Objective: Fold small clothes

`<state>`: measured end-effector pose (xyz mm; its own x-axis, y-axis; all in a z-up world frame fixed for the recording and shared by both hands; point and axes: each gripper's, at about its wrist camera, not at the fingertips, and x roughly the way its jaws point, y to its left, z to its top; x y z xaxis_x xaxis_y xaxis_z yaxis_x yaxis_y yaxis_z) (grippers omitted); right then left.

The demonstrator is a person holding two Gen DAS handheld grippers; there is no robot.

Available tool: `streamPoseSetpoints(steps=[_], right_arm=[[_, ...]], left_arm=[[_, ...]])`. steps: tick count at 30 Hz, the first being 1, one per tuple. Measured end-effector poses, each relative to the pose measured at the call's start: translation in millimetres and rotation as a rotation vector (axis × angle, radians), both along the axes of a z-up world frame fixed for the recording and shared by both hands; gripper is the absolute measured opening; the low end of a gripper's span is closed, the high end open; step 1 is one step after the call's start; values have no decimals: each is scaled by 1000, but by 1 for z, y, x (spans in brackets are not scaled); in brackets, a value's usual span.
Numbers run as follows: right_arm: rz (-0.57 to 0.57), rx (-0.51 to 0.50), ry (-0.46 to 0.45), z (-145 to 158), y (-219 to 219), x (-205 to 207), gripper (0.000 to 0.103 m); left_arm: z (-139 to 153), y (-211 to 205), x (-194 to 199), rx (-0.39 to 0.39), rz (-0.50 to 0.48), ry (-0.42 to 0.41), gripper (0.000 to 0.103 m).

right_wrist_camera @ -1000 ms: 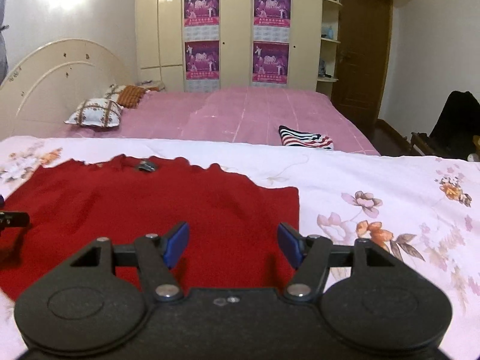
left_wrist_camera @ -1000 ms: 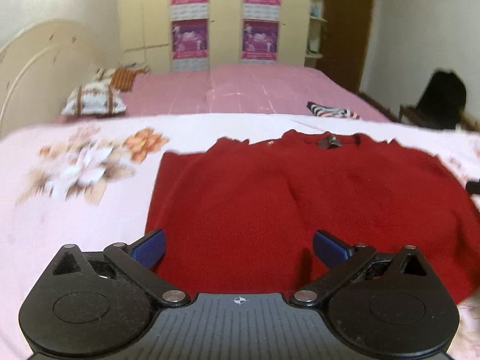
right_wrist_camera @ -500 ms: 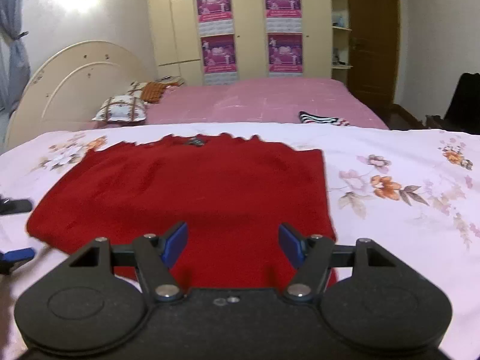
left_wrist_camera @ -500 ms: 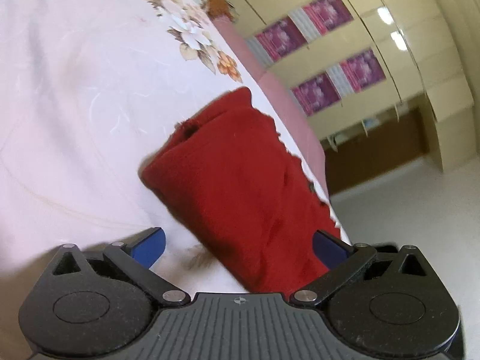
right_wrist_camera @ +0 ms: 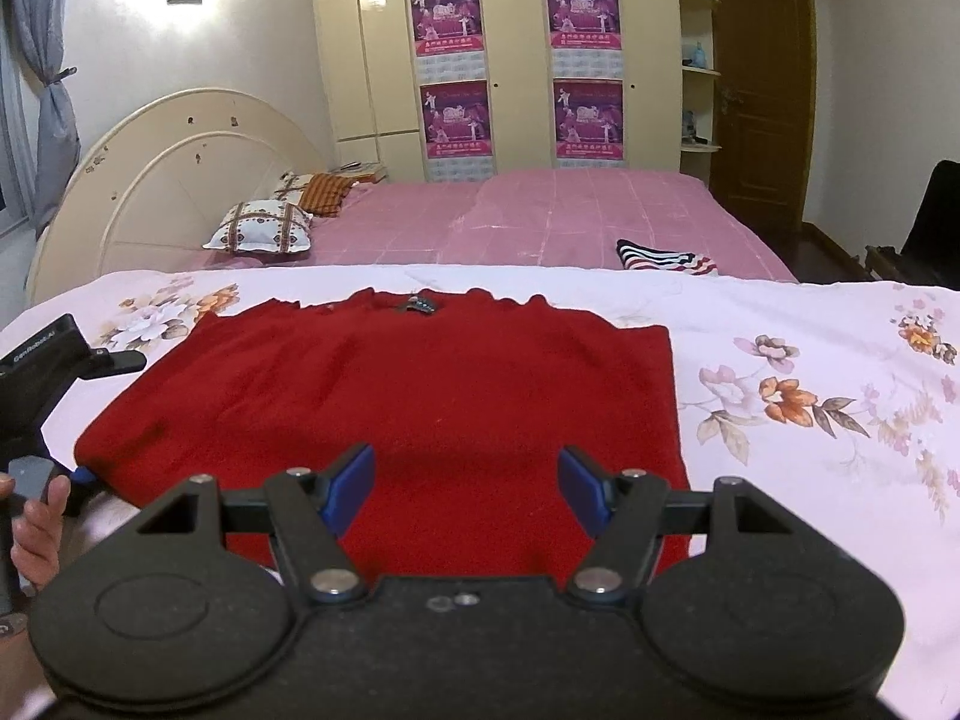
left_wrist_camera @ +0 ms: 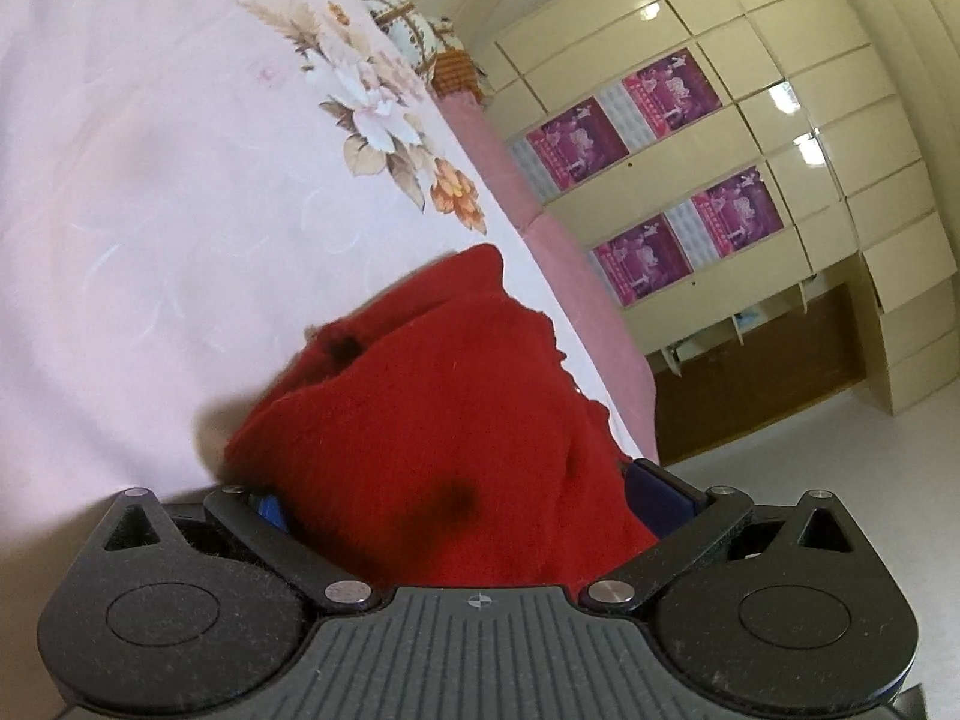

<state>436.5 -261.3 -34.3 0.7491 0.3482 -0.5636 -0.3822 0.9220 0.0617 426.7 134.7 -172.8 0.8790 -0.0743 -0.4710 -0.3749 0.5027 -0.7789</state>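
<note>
A red knitted sweater (right_wrist_camera: pixel 420 384) lies flat on the floral bedsheet (right_wrist_camera: pixel 810 360), neck away from me. My right gripper (right_wrist_camera: pixel 465 489) is open and hovers above the sweater's near hem. My left gripper (left_wrist_camera: pixel 462 498) is rolled on its side at the sweater's left near corner; its jaws stand wide open with the red cloth (left_wrist_camera: pixel 432 420) bunched between them. In the right wrist view the left gripper (right_wrist_camera: pixel 36 408) shows at the far left, at that corner of the sweater.
A striped folded garment (right_wrist_camera: pixel 666 255) lies on the pink bed (right_wrist_camera: pixel 540 216) beyond. Pillows (right_wrist_camera: pixel 264 228) and a cream headboard (right_wrist_camera: pixel 168 180) are at the back left. Wardrobe (right_wrist_camera: pixel 510 60) with posters, a door (right_wrist_camera: pixel 759 90) and a dark chair (right_wrist_camera: pixel 930 216) stand at the right.
My left gripper rolled on its side and pushed onto the sweater's left corner, so cloth now fills its jaws. My right gripper drew back and rose slightly.
</note>
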Motion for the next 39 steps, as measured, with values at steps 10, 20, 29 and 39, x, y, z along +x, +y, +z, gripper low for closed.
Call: streamPoseSetpoints(steps=[10, 20, 29, 39], right_arm=[[13, 4, 20, -9, 11, 22, 66], [27, -3, 33, -14, 19, 27, 66], [121, -35, 30, -15, 63, 57, 11], [201, -134, 10, -61, 95, 70, 12]], left_arm=[[3, -1, 14, 63, 27, -7, 103], [-22, 23, 23, -58, -27, 4, 18], [-27, 29, 16, -92, -34, -25, 18], [-24, 29, 21, -67, -61, -33, 18]])
